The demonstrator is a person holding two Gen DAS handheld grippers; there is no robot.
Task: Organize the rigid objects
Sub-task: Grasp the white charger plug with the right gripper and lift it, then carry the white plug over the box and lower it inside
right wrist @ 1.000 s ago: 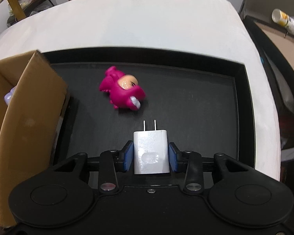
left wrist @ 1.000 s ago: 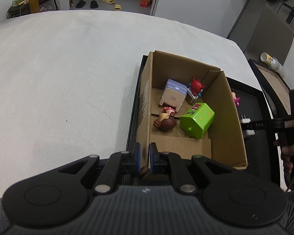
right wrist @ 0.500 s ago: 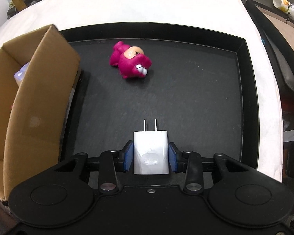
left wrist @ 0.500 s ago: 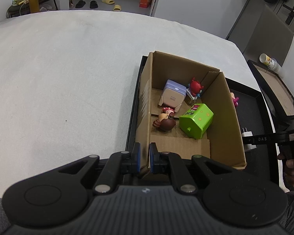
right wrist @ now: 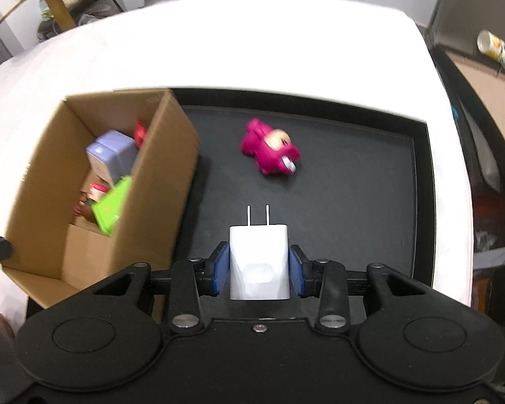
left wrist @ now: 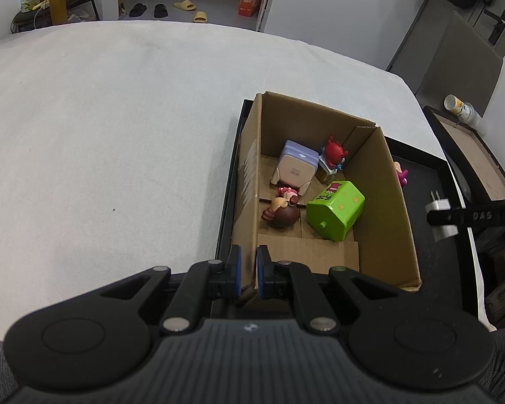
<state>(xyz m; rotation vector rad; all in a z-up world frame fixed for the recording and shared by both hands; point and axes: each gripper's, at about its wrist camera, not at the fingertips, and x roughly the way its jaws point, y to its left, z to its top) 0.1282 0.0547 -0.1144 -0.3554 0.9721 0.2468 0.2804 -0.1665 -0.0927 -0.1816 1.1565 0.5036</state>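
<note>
The charger sits pinched between the right gripper's blue pads, prongs pointing to twelve o'clock, held clear above the black tray. I judge the hold adequate but shallow: the pads bear on the lower flanks only, and the casing looks smooth, so a jolt could let it slide out forward.

At about ten o'clock from the charger stands the box, its near wall between the load and the opening. I judge the main hazard to be that wall: a low carry could catch the prongs on the rim and lever the charger loose or tip the box.

The left gripper has its jaws pressed onto the box's near-left wall and steadies it. If that pinch slips, the box could shift on the tray.

Inside, the green cube, doll, lilac block and red figure leave little bare floor; a drop could land askew or knock one over.

The pink toy lies at one o'clock, well apart, no obstruction.
</note>
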